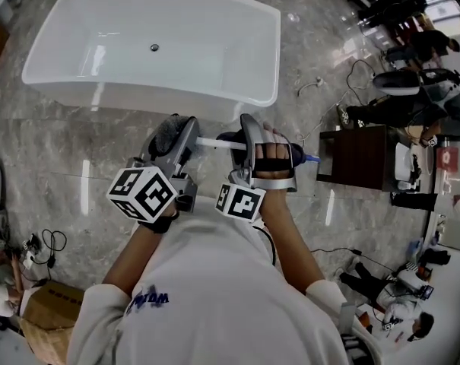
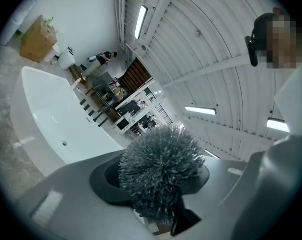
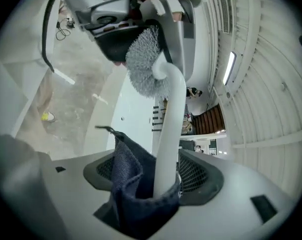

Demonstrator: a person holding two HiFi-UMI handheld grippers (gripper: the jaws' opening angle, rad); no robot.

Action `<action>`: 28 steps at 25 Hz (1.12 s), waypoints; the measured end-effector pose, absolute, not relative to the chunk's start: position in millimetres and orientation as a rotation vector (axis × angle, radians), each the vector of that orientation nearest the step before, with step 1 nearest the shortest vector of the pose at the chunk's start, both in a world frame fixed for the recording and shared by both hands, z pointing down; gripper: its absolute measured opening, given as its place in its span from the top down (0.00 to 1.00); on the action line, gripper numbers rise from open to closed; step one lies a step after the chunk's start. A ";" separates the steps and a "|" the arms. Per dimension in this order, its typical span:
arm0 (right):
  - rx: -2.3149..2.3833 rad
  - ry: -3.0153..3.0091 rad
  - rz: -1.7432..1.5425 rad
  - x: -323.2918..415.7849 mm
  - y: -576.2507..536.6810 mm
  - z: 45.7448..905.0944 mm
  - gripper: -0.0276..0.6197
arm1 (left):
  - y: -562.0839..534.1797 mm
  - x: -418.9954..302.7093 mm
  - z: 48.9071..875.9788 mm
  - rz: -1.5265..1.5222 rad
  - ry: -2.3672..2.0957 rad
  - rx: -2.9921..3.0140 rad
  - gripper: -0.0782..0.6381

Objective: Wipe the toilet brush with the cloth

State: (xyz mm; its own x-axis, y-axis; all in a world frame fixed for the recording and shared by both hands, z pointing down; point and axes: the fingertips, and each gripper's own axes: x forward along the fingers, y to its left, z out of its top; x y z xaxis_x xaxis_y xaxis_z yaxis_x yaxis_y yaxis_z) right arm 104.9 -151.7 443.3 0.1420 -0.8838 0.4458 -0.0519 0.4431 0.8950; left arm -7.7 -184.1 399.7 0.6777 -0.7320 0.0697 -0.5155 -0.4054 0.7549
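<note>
The person's white shirt [image 1: 214, 295] fills the bottom of the head view, and a cardboard box [image 1: 51, 303] is half cut off beside it at lower left. Both forearms reach forward to the marker cubes.

The left gripper [image 1: 176, 131] points level and is clenched on the brush [image 2: 160, 169]. Its own view shows the grey bristle head wedged between the two jaws, with the lower bristles sunk out of sight in the gap. From above, that head is mostly hidden behind the gripper's upper jaw, and only a fuzzy grey edge shows.

The white handle [image 3: 168, 134] runs from the head across to the right gripper [image 3: 153, 176], which tilts down a little. A dark blue cloth [image 3: 126, 179] is wrapped round the handle between these jaws, one corner sticking up at the left. The jaws stand wide, released, loose about cloth and handle rather than squeezing. The stretch of handle inside the cloth is covered. In the head view the right hand [image 1: 275, 158] lies over this gripper, so little of the cloth shows there. A small blue tip juts out past the hand; I cannot tell whether it is the handle's end or cloth.

Beyond the grippers a white tub [image 1: 138, 101] stands on a grey marble floor [image 1: 62, 150], its taps cut off by the top edge. To the right is a dark cabinet [image 1: 363, 154]. The clutter behind it is too small to make out.
</note>
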 end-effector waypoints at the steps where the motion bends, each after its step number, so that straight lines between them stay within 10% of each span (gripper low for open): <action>1: 0.959 -1.281 -0.740 113.7 -148.7 443.3 0.44 | -183.5 -9.7 400.3 -0.352 -0.969 2.096 0.62; 6: 1.027 -1.219 -0.676 164.4 -134.1 444.3 0.48 | -186.0 -22.5 404.6 -0.377 -1.027 2.056 0.62; 13: 1.067 -1.219 -0.658 180.8 -129.5 445.1 0.80 | -181.8 -15.5 405.8 -0.356 -1.017 2.076 0.62; 28: 0.970 -1.405 -0.770 70.4 -135.4 443.0 0.89 | -158.6 5.3 400.1 -0.313 -0.947 2.158 0.61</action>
State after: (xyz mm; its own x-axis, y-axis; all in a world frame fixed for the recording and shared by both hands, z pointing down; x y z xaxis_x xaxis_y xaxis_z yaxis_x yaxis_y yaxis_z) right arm 70.4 -135.4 443.0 0.0509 -0.8964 0.4404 -0.1113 0.4331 0.8944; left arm 5.3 -158.6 400.1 0.6970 -0.7137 0.0697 -0.5316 -0.4490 0.7182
